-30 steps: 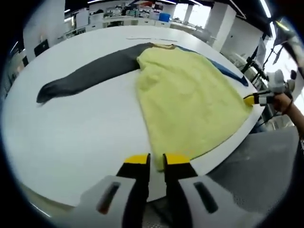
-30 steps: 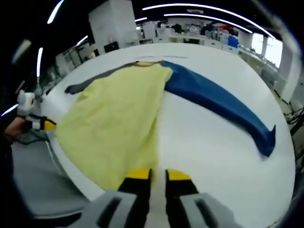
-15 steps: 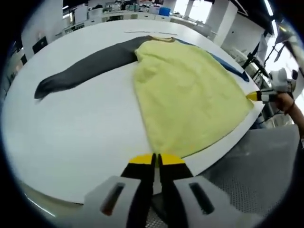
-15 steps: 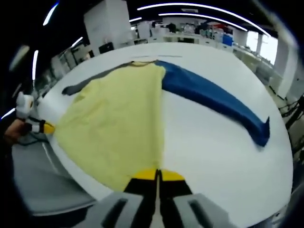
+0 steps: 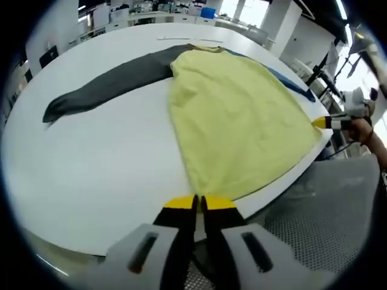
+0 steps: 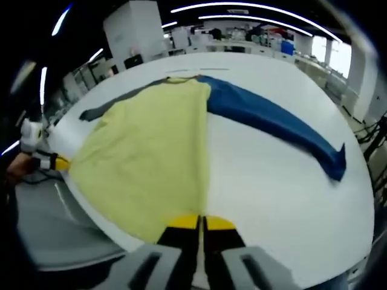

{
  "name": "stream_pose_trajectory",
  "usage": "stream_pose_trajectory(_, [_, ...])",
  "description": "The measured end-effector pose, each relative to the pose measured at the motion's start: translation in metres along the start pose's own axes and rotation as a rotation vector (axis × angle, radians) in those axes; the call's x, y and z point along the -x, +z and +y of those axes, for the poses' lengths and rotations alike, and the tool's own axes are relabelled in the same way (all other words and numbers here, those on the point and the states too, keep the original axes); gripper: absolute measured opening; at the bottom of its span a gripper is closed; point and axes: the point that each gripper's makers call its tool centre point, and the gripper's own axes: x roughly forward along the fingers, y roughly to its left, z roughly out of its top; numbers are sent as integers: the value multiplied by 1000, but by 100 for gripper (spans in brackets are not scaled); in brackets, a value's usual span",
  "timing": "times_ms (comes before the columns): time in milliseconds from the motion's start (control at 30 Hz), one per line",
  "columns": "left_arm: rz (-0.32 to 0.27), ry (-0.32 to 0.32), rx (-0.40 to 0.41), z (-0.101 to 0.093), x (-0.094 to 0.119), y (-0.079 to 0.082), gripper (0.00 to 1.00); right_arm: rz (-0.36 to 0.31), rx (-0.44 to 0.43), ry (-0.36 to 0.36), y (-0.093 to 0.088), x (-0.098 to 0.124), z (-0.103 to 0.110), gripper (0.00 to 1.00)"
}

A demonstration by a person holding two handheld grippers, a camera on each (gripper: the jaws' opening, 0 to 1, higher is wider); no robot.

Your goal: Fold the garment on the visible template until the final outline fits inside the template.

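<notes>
Garment laid flat on a white worktop, seen from its two near hem corners. The garment has a pale yellow body, one dark grey sleeve and one blue sleeve; its neckline lies at the far end and its hem runs along the near edge of the worktop.

Left gripper view: the left gripper, with yellow-tipped jaws pressed together, pinches the near left corner of the yellow hem at the worktop edge. The grey sleeve stretches flat to the far left, well apart from this gripper. A strip of the blue sleeve shows along the far right side of the yellow body. At the right edge, the right gripper meets the other hem corner, held by a person's hand. A grey perforated surface lies beyond the near right edge of the worktop.

Right gripper view: the right gripper has its yellow-tipped jaws clenched on the near right corner of the hem. The blue sleeve extends flat across the worktop to the far right, its cuff near the right edge. The grey sleeve shows past the far left side of the yellow body. The left gripper is at the left hem corner.

An open workroom with ceiling light strips lies behind.
</notes>
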Motion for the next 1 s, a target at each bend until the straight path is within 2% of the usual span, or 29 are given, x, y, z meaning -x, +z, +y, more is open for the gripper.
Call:
stream_pose_trajectory(67, [-75, 1, -39, 0, 3, 13, 21, -39, 22, 9, 9, 5, 3, 9])
stream_pose_trajectory(133, [-110, 3, -79, 0, 7, 20, 32, -63, 10, 16, 16, 5, 3, 17])
stream_pose_trajectory(167, [-157, 3, -111, -2, 10, 29, 36, -105, 11, 34, 25, 4, 4, 19])
stream_pose_trajectory(233, [-191, -10, -120, -4, 12, 35, 40, -159, -4, 55, 38, 4, 3, 23])
stream_pose_trajectory(333, [-259, -22, -153, -4, 15, 48, 46, -203, 12, 74, 52, 5, 6, 32])
stream_pose_trajectory(467, [-283, -5, -181, -6, 21, 58, 69, -243, 58, 68, 72, 3, 1, 44])
stream_pose_trajectory(700, [-342, -32, -217, -15, 25, 74, 86, -279, 42, 95, 97, -6, -8, 59])
stream_pose_trajectory(900, [-360, -48, -245, -19, 25, 79, 97, -282, 50, 93, 119, -21, -24, 58])
stream_pose_trajectory(1000, [-356, -56, -249, -20, 26, 80, 97, -298, 29, 113, 132, -28, -27, 54])
